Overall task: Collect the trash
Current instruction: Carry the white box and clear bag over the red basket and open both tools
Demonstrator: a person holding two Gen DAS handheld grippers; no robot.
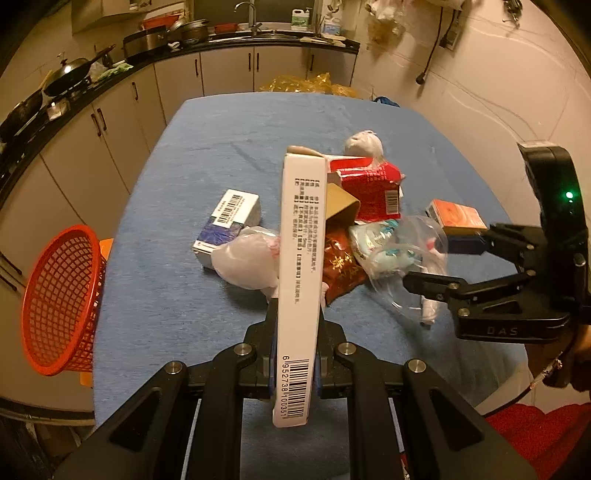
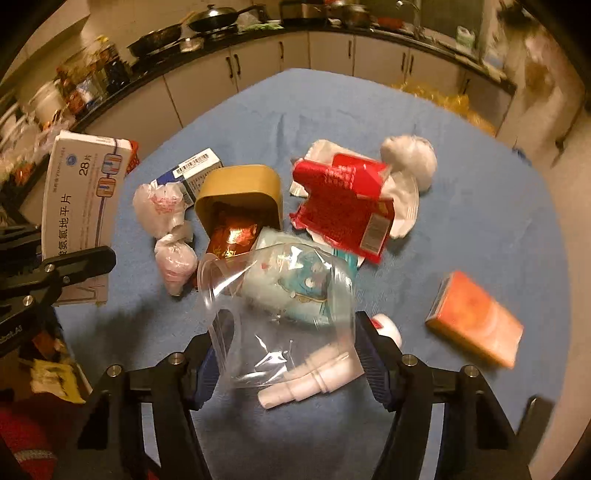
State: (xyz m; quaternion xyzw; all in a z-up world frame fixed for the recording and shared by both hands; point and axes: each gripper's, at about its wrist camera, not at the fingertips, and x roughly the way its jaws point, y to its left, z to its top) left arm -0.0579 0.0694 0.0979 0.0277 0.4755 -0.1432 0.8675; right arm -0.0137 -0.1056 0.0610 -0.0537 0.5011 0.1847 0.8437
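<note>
We've got the left gripper point(image 1: 295, 354) pinching the white medicine box point(image 1: 301, 280) edge-on, above the table's point(image 1: 177, 192) near edge. Right gripper point(image 2: 291, 354) is spread around the clear plastic cup point(image 2: 277, 295); pad contact unclear. Risk: thin cup buckles or squirts out when squeezed (it overlaps the blue wrapper point(image 2: 299, 284)). Red mesh basket point(image 1: 61, 299) at 9 o'clock looks empty; tan carton point(image 2: 240, 199) holds a red foil packet point(image 2: 231, 236).

Home kitchen: black countertop point(image 1: 221, 40) along the far wall over white cabinets point(image 1: 177, 77), sink tap point(image 1: 251, 14), woks point(image 1: 70, 74) and pots left, detergent bottle point(image 1: 301, 18), blue-covered table point(image 1: 221, 147) near.
</note>
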